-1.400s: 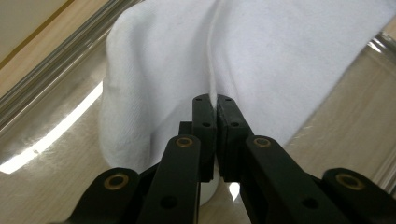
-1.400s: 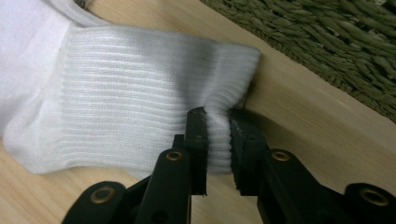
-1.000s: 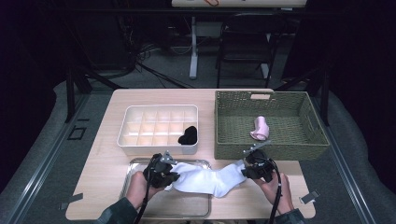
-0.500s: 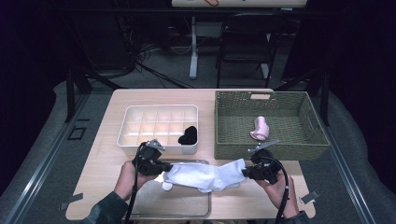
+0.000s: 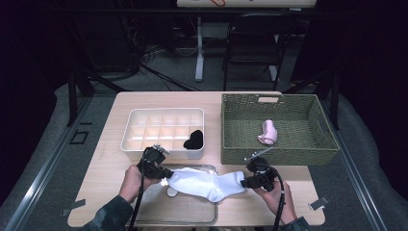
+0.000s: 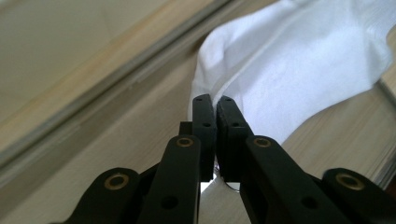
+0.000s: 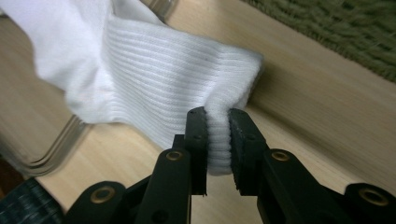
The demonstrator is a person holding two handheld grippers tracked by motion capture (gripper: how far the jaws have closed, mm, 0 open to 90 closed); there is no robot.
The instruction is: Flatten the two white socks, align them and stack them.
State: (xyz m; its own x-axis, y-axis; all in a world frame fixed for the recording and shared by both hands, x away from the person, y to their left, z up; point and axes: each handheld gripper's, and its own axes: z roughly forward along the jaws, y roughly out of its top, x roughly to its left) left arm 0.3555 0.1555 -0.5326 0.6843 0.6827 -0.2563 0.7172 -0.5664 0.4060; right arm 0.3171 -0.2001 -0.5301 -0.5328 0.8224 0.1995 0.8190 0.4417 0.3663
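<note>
A white sock point(image 5: 207, 184) is stretched between my two grippers, low over the metal tray point(image 5: 159, 209) at the table's front. My left gripper point(image 5: 167, 176) is shut on the sock's toe end; in the left gripper view the black jaws point(image 6: 215, 100) pinch the sock's point(image 6: 289, 70) thin edge. My right gripper point(image 5: 246, 183) is shut on the ribbed cuff point(image 7: 187, 74), and a fold of it is squeezed between that gripper's point(image 7: 217, 114) pads.
A white divided organizer box point(image 5: 144, 130) behind the tray holds a black sock point(image 5: 195, 139) in its front right cell. A green woven basket point(image 5: 240, 144) at the right holds a pink sock point(image 5: 268, 132). Its wall point(image 7: 336, 32) stands close behind the right gripper.
The left gripper has moved left and a little farther from the person, drawing the bunched sock out long and flat. The right gripper has shifted slightly left.
</note>
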